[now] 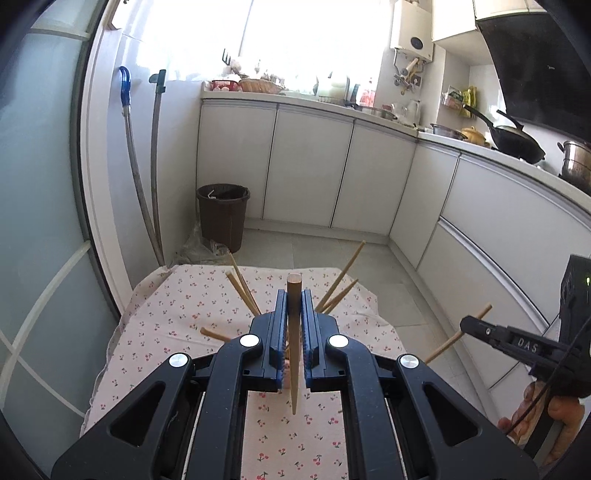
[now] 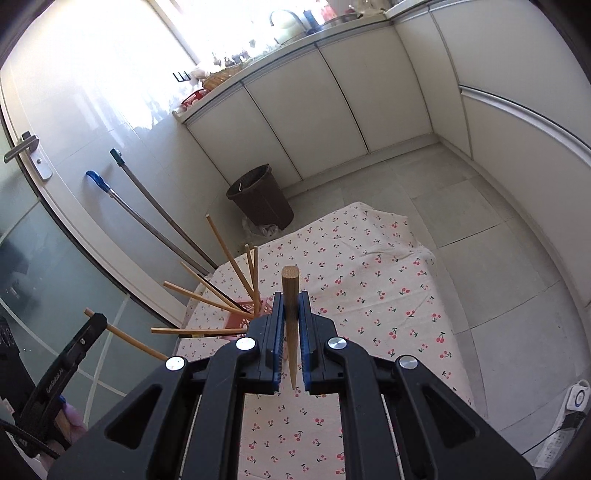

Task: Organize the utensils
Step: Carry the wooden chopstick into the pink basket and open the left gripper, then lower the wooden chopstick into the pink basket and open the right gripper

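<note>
The two wrist cams really don't show the same stuff here. The left one looks across the kitchen and catches the black wok on the counter plus the white wall heater, and off to its right edge you can see the right gripper clamped on a thin wooden chopstick, with a hand under it. The right one looks steeper down, and it's the only view where you can actually see the red plastic slotted basket on the white cherry-print tablecloth, with a fan of pale wooden chopsticks sticking up out of it. In the left view the same bundle only pokes out from behind the fingers.

Left gripper is clenched on a tapered light-wood chopstick, thick end up past the fingertips, thin tip hanging below the pads over the cloth. Same deal seen from the right cam: stick pinched upright between the blue pads, basket just left of the fingers.
</note>
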